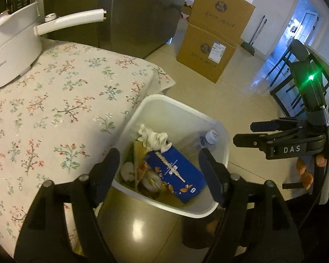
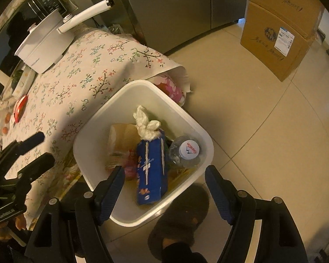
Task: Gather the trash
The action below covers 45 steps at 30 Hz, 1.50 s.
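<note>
A white trash bin [image 1: 164, 98] [image 2: 142, 83] stands on the floor beside the table. Inside lie a blue carton [image 1: 175, 171] [image 2: 151, 175], a crumpled white tissue [image 1: 153, 138] [image 2: 147, 127], a clear plastic bottle with a white cap [image 1: 210, 137] [image 2: 187, 151] and brown paper scraps. My left gripper [image 1: 160, 168] [image 2: 45, 148] hovers above the bin's near edge, open, with nothing between its fingers. My right gripper [image 2: 164, 177] [image 1: 244, 134] hangs over the bin's other side, open and empty too.
A table under a floral cloth [image 1: 54, 109] [image 2: 81, 81] carries a white pot with a long handle [image 1: 13, 43] [image 2: 43, 46]. Cardboard boxes [image 1: 210, 50] [image 2: 280, 37] stand on the tiled floor. A person's slippered foot [image 2: 179, 214] rests against the bin. A dark chair [image 1: 283, 81] is far right.
</note>
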Motion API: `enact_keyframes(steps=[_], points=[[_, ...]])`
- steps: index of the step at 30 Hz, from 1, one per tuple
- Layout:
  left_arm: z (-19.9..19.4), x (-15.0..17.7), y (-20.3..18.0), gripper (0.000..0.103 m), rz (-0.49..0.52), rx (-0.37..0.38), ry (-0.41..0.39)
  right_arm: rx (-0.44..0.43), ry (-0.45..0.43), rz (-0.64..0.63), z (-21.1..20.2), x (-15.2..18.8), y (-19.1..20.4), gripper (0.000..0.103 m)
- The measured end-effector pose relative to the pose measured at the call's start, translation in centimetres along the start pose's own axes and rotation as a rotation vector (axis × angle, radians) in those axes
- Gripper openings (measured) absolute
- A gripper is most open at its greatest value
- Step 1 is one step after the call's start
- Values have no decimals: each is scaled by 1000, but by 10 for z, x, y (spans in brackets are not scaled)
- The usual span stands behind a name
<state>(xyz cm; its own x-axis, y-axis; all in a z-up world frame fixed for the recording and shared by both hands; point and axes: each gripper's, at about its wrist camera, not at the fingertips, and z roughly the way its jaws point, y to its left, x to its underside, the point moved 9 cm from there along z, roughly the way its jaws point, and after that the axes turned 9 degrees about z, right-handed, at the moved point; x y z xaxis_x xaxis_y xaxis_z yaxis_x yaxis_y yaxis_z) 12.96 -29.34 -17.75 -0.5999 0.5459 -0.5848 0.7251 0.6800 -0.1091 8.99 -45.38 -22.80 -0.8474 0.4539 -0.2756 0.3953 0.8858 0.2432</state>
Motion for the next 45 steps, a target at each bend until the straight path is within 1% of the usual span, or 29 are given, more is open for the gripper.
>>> enact_keyframes(steps=[7,14,25,29,34,39,45], points=[[-7,3,15,78,-15,-36,6,-1,-7,-11,-2,-2,8,78],[-25,12,39,83,-46,-80,0,-8,-16,-30,-4,-4,23,78],[-56,33,91,85,-137,-164,-13,-27,-30,-85,-5,-9,68,79],[-69,44,116,85,-186,-197,-18,-48,-43,-105,-7,-14,94,80],[-89,59,151,85,-260,-266,-37,-73,-57,-134,-9,-18,132,80],[-111,81,189,85,-341,-318,-47,-95,-63,-171,-7,-17,172,81],[-138,110,230,85,-412,-391,-54,-124,-56,-194,0,-12,216,83]])
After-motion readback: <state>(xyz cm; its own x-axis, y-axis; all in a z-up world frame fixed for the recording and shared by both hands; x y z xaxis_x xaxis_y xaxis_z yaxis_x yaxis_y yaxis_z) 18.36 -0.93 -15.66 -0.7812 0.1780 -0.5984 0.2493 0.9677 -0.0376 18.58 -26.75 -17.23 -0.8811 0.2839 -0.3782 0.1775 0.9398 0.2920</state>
